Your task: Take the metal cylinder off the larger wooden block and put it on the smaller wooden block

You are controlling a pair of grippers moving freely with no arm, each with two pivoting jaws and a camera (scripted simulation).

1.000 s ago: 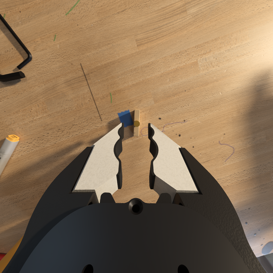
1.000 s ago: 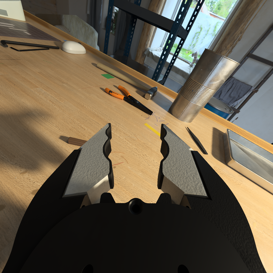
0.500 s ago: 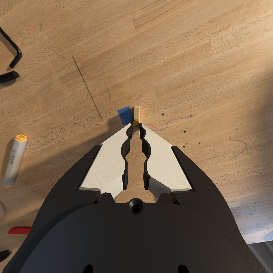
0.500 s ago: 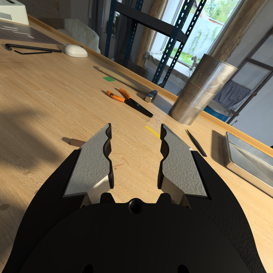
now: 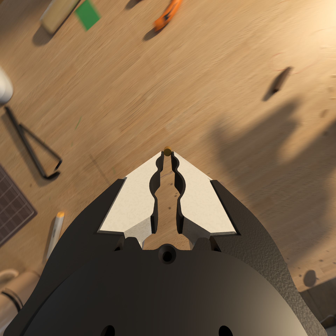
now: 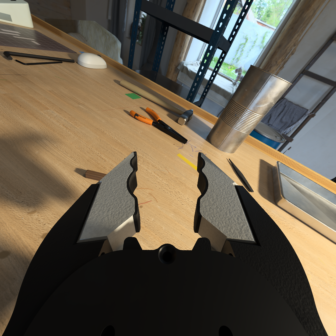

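Note:
My left gripper point(image 5: 167, 153) is shut on the small brass-coloured metal cylinder point(image 5: 167, 150), pinched at the very fingertips and held above the table. The view is motion-blurred. The larger, light wooden block is out of view. The smaller, dark brown wooden block point(image 5: 280, 80) lies on the table far ahead to the upper right. It also shows in the right wrist view point(image 6: 94, 175), just left of my right gripper point(image 6: 167, 154), which is open, empty and above the table.
Black hex keys point(image 5: 32, 145), a marker point(image 5: 55, 234) and a dark cutting mat point(image 5: 11, 203) lie to the left. Orange-handled pliers point(image 6: 156, 123), a hammer point(image 6: 154, 98), a tin can point(image 6: 249, 111), tweezers point(image 6: 240, 174) and a metal tray point(image 6: 307, 196) lie farther off.
My left gripper closed on the cylinder, lifted it off the light block and swung away; the block and blue tape left the view. The right gripper barely moved.

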